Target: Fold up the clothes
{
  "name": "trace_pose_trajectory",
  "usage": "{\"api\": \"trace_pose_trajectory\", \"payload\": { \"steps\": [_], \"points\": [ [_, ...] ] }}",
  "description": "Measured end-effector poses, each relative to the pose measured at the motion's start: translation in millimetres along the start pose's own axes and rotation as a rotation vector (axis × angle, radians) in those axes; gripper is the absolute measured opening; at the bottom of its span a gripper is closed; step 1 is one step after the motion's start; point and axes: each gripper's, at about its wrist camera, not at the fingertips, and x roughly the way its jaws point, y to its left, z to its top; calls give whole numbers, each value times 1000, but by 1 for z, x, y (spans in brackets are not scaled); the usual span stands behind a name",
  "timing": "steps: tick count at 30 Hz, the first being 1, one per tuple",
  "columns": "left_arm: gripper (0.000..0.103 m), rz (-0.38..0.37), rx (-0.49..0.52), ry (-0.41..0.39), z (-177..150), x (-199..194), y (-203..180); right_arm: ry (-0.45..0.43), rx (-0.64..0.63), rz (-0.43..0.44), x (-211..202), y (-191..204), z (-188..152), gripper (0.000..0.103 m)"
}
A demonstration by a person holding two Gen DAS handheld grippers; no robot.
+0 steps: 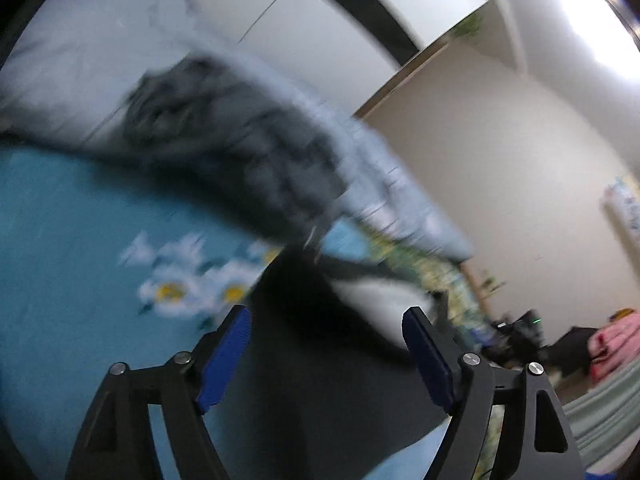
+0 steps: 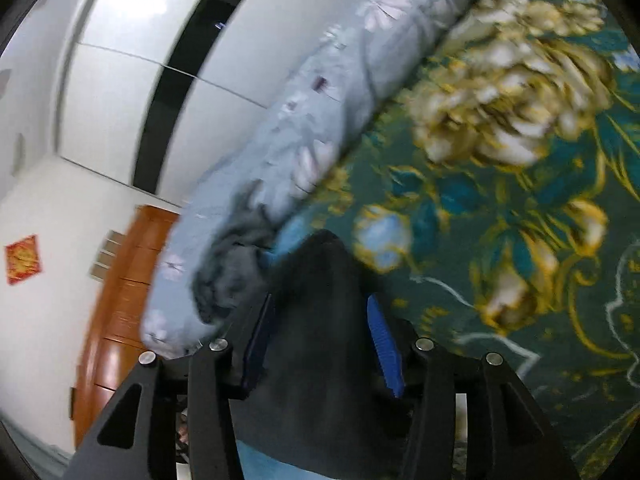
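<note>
A dark garment (image 1: 320, 392) lies on the bed between the blue pads of my left gripper (image 1: 326, 356), whose jaws stand wide apart and clear of the cloth. The same dark garment (image 2: 320, 380) fills the gap of my right gripper (image 2: 320, 340); its blue pads (image 2: 384, 344) stand apart at the cloth's sides and do not pinch it. A crumpled grey garment (image 1: 224, 132) lies further back against a rolled light-blue quilt (image 1: 380, 184). Both views are blurred.
The bed has a teal daisy sheet (image 1: 80, 240) and a dark green blanket with gold flowers (image 2: 500, 200). The floral quilt roll (image 2: 320, 100) runs along the far side. White wardrobe doors (image 2: 120, 80), a brown wooden door (image 2: 124, 300) and pink cloth (image 1: 616, 340) stand beyond.
</note>
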Motion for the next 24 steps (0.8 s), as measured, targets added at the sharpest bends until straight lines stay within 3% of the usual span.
{"api": "trace_pose_trajectory", "payload": {
  "steps": [2,10,12,14,15,17,19,21,24],
  "points": [
    [81,18,-29,24,-5,12,11,31,16,-16,15,-7,-4,50],
    [79,-59,-71,83,6,50,14,79,27,-8,61,-4,0,50],
    [68,-61,-63,82,9,54,11,73,32,10,66,-1,2,49],
    [43,-60,-56,81,12,56,9,65,29,8,69,2,3,34],
    [40,-62,-55,78,12,56,8,64,19,2,69,5,4,30],
    [26,-57,-48,68,12,55,6,66,-13,-9,69,12,3,10],
    [12,-54,-25,37,13,48,1,59,-59,-30,65,20,3,10],
    [11,-95,-13,-21,18,33,-5,24,-93,-4,55,28,6,9],
    [10,-156,22,-134,26,7,-16,-93,-99,130,25,37,15,9]
  ]
}}
